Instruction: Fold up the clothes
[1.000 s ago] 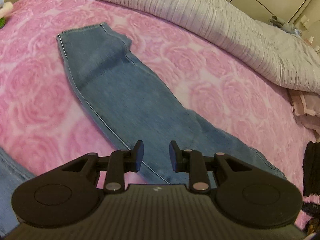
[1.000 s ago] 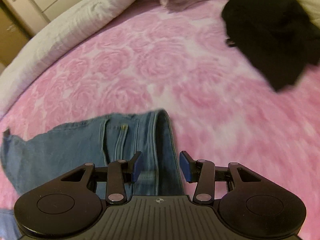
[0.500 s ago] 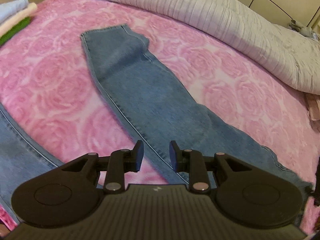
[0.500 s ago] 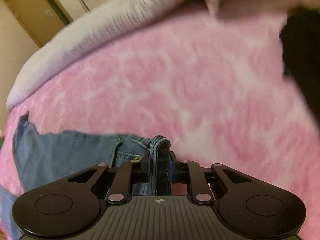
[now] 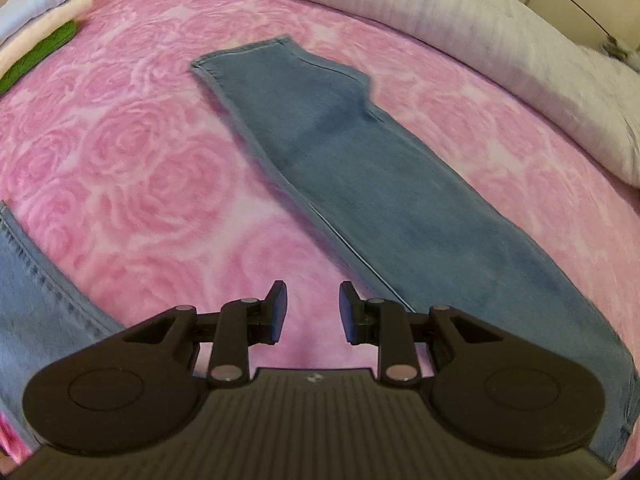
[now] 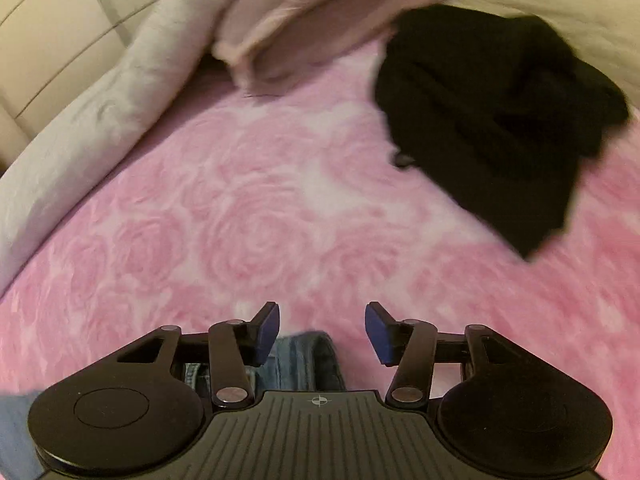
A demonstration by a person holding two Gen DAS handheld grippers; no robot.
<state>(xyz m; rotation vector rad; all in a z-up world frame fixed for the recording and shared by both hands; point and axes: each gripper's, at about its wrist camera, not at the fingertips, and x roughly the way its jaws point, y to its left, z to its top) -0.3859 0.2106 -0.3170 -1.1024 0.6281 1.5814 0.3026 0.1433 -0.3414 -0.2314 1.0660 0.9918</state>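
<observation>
where the pink rose-print blanket (image 5: 132, 168) covers the bed, one leg of the blue jeans (image 5: 360, 176) lies flat, running diagonally from the far hem down toward the near right. left gripper (image 5: 313, 306) hangs above bare blanket just beside that leg's seam, jaws apart, nothing between them. right gripper (image 6: 322, 330) jaws wide, a bunched fold of the jeans (image 6: 304, 360) lying below them, contact unclear. black garment (image 6: 492, 120) crumpled well apart at far right. folded stack (image 5: 36, 28) at far left corner. grey duvet (image 5: 460, 32) along the far edge.
</observation>
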